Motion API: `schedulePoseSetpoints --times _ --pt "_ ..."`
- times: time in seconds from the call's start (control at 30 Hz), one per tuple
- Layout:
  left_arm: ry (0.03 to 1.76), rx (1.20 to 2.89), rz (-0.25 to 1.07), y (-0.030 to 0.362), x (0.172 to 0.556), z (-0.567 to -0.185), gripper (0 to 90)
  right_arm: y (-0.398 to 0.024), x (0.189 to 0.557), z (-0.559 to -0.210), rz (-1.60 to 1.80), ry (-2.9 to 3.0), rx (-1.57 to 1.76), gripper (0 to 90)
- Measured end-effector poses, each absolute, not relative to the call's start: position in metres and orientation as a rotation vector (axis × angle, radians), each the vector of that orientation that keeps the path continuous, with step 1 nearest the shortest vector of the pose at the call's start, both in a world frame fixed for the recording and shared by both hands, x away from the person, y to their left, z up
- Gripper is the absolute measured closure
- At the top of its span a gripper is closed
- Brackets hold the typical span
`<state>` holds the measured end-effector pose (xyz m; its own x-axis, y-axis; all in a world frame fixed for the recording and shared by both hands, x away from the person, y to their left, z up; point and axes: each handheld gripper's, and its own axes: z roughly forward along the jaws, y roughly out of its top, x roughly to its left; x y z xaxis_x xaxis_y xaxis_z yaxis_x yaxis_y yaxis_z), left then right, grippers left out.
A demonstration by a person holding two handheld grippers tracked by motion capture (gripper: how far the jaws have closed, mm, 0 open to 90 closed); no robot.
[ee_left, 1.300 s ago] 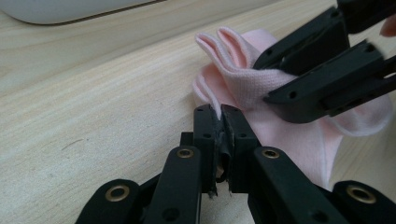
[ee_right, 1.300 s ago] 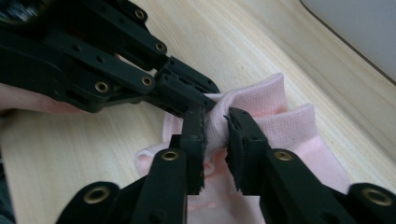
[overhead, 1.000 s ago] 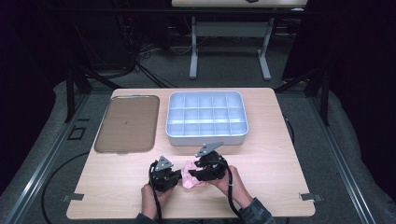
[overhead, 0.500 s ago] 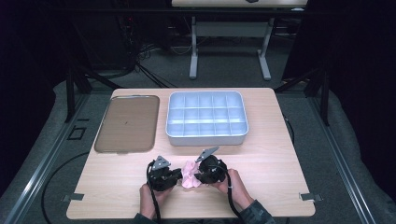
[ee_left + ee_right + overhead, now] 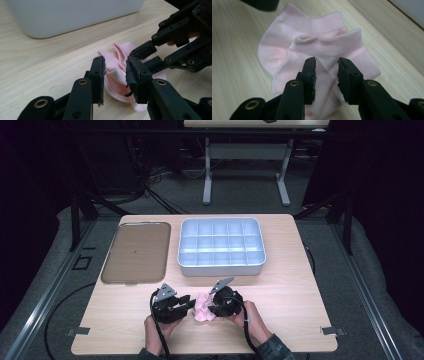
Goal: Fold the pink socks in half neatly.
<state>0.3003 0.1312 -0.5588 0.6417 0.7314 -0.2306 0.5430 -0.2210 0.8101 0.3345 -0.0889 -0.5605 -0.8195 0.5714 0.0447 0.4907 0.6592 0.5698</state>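
Note:
A pink sock [image 5: 202, 307] lies crumpled on the wooden table near its front edge, between my two grippers. My left gripper [image 5: 189, 304] is at the sock's left. In the left gripper view its jaws [image 5: 115, 65] have just been opening; they stand apart around a raised fold of the sock [image 5: 117, 56] without pressing it. My right gripper [image 5: 212, 309] comes from the right and tilts down onto the sock. In the right gripper view its pads [image 5: 327, 66] pinch bunched fabric of the sock [image 5: 312, 37].
A grey bin with several compartments [image 5: 221, 269] stands just behind the grippers; its wall [image 5: 75, 15] is close in the left gripper view. A flat brown tray [image 5: 136, 252] lies at the back left. Bare table stretches to the right.
The left gripper has lifted a little and its jaws have parted. The right gripper has sunk onto the sock and narrowed its jaws. The sock is more bunched.

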Motion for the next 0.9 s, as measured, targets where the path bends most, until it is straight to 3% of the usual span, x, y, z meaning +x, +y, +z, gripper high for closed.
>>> schedulePoseSetpoints --times 0.2,0.5,0.67,0.9 --pt "1.030 1.964 0.225 0.127 0.306 -0.575 65.5 -0.089 0.335 -0.561 0.881 2.732 0.886 66.6" --pt "1.030 2.001 0.224 0.123 0.308 -0.586 82.5 -0.090 0.335 -0.561 0.892 2.737 0.892 64.7" --pt "1.030 1.973 0.222 0.125 0.307 -0.590 83.6 -0.091 0.335 -0.556 0.901 2.734 0.893 55.0" --pt "1.020 1.983 0.248 0.124 0.305 -0.590 83.7 -0.079 0.329 -0.538 0.976 2.696 0.866 54.8"
